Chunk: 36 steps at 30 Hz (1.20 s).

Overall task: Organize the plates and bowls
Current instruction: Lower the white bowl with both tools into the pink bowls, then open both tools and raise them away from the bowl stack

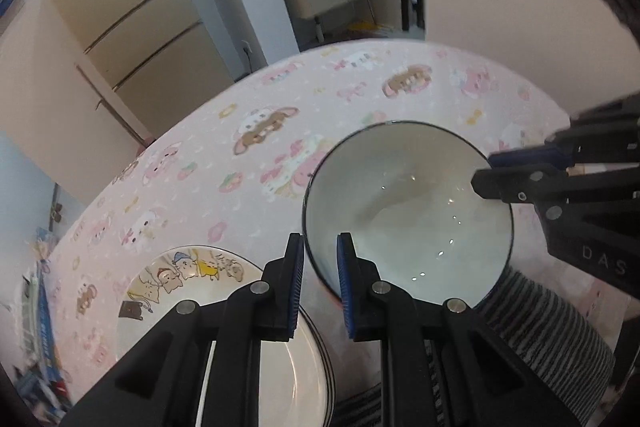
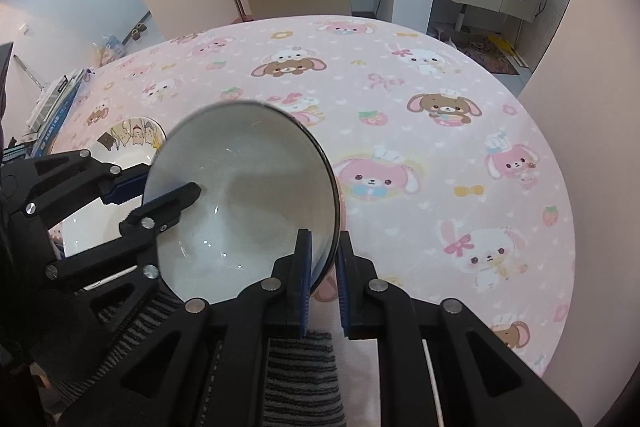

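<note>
The right tool is clamped on the near rim of a white bowl, 1 finger inside the wall and 1 outside it. The left tool pinches the same bowl's rim on the opposite side; in the right wrist view 1 of its fingers lies inside the bowl and the other outside. The bowl has a dark rim and is empty, held tilted between the 2 tools above the counter, which is covered in a pink cloth printed with cartoon rabbits. Just beside the bowl, under the left tool, a white plate with cartoon animal drawings sits on the counter. A grey striped cloth lies at the counter's near edge, below the bowl.
</note>
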Motion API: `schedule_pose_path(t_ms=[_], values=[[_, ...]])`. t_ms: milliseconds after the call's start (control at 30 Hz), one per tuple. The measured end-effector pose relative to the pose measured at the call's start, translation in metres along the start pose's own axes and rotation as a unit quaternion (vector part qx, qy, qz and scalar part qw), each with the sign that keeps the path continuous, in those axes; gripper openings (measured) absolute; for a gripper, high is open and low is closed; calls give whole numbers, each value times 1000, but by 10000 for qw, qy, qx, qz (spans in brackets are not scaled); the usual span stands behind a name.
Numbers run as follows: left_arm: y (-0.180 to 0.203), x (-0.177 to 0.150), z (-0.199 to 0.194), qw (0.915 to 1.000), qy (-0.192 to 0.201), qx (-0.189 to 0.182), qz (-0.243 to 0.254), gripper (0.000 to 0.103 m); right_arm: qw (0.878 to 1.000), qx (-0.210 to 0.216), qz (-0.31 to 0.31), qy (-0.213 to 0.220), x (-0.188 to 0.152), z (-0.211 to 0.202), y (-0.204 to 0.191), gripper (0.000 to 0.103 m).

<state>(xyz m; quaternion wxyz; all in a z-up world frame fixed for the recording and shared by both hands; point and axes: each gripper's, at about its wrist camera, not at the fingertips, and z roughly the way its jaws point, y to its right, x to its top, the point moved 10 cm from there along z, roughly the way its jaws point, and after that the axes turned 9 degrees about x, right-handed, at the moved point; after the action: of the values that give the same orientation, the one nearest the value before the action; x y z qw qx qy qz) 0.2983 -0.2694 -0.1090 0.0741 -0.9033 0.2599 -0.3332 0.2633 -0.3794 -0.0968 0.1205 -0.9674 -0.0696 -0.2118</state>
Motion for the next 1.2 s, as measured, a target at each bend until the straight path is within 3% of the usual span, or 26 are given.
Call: schedule_pose_path(t_ms=[67, 200, 433, 467, 567, 600, 700, 733, 767, 800, 833, 867, 967, 1133, 1200], values=[[-8, 1, -5, 9996, 221, -101, -167, 21, 10000, 67, -13, 62, 0, -2, 0, 12], [-12, 2, -3, 9981, -16, -385, -473, 22, 9999, 108, -21, -5, 1, -2, -3, 12], [-17, 21, -41, 9966, 737, -177, -321, 23, 9998, 168, 24, 73, 3, -14, -4, 12], [-19, 25, -52, 9942, 973, -199, -403, 31, 9997, 176, 27, 140, 5, -19, -5, 12], [-32, 36, -92, 9776, 1957, -214, -741, 90, 9987, 123, -67, 495, 13, -41, -10, 12], [-38, 37, -109, 9673, 2383, -122, -864, 92, 9981, 98, -123, 603, 15, -48, -13, 12], [-46, 37, -144, 9491, 3030, 306, -805, 92, 9951, 94, -244, 959, 19, -71, -23, 13], [-48, 36, -153, 9445, 3164, 375, -800, 92, 9942, 126, -240, 1038, 20, -78, -26, 18], [-48, 36, -159, 9412, 3262, 372, -799, 92, 9933, 180, -237, 1120, 22, -84, -28, 31], [-48, 35, -165, 9387, 3333, 343, -805, 98, 9921, 223, -239, 1212, 24, -91, -31, 39], [-48, 35, -168, 9381, 3356, 279, -811, 103, 9905, 232, -230, 1339, 27, -98, -31, 55], [-46, 35, -173, 9358, 3427, 66, -827, 103, 9887, 202, -209, 1473, 30, -105, -31, 61], [-49, 34, -177, 9325, 3481, -48, -965, 103, 9878, 186, -60, 1548, 32, -114, -25, 67], [-57, 32, -167, 9373, 3279, -280, -1146, 103, 9914, 119, 102, 1300, 25, -106, -9, 73], [-56, 33, -158, 9437, 3095, -333, -1123, 103, 9922, 189, 216, 1214, 23, -101, -3, 75]])
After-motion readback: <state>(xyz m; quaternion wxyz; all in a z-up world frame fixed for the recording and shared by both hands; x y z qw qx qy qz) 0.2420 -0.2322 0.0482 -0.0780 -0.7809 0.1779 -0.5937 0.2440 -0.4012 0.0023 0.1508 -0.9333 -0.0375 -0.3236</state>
